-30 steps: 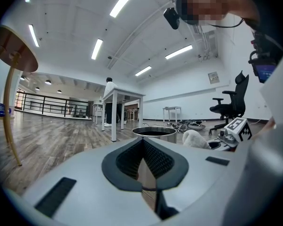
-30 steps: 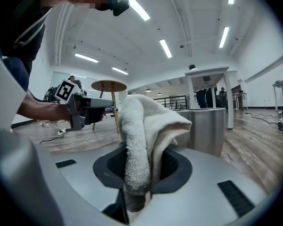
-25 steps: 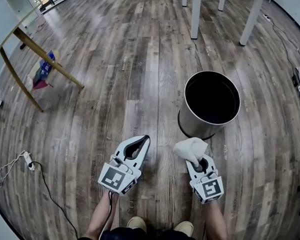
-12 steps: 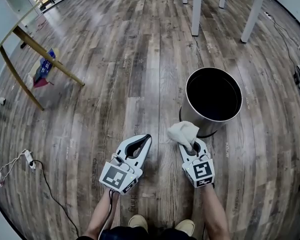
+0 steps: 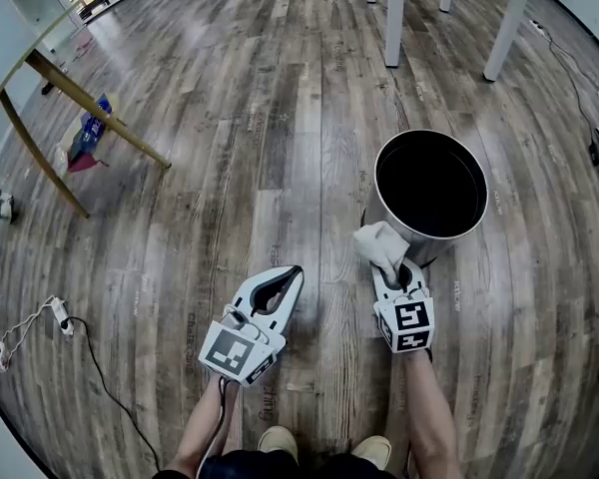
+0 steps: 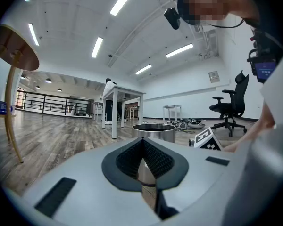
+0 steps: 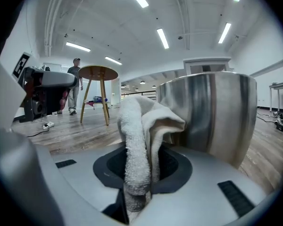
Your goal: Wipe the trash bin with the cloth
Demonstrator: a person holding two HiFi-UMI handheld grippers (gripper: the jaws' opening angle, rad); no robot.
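One crumpled white cloth in right gripper, steel bin

White cloth; brushed-silver trash bin, black inside; grey-brown streaked floor; pale-grey left gripper, right gripper, black-and-white markers.

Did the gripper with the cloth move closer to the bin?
Yes. The right gripper has moved forward, toward the bin. Its cloth is now up against the bin's near wall, where earlier it sat short of it.
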